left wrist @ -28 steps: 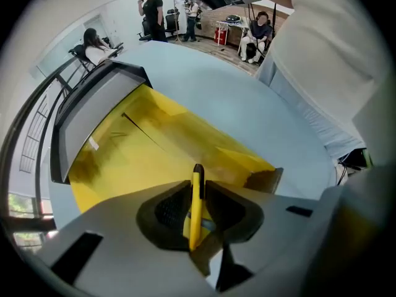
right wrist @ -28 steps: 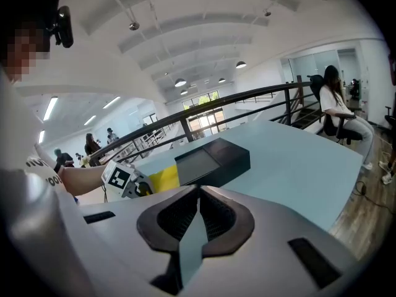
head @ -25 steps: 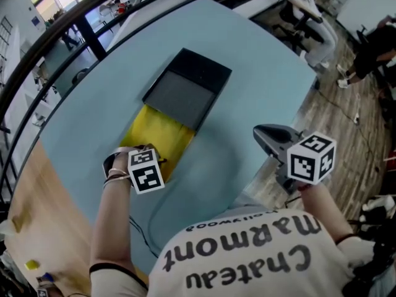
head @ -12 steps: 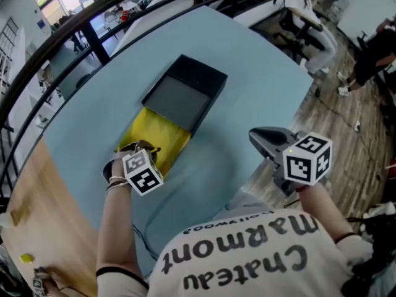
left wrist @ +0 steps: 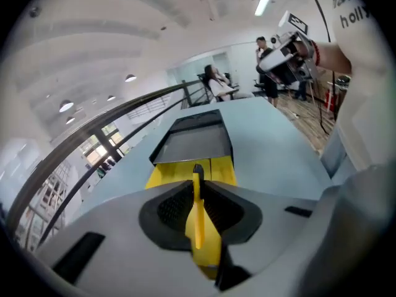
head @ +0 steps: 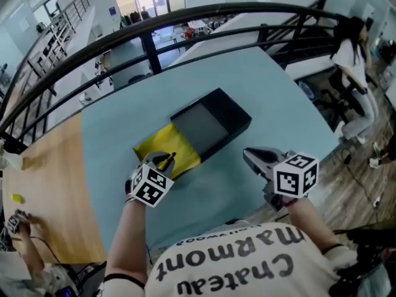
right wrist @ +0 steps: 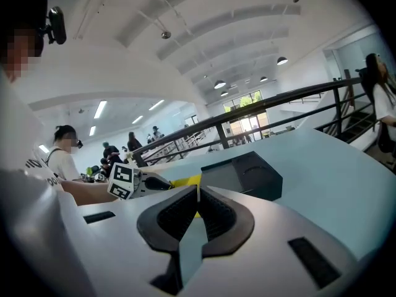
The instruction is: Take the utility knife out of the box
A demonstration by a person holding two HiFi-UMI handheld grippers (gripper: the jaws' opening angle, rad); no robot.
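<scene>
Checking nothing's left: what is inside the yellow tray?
The exposed part of the yellow tray looks bare. Its far end is hidden inside the black box, and its near end behind the left gripper, whose jaws have just been closing on the utility knife.

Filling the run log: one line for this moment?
left hand-held gripper: jaws just closing, gripping yellow utility knife | right hand-held gripper: shut, empty | box: yellow tray slid out of black sleeve, on table
</scene>
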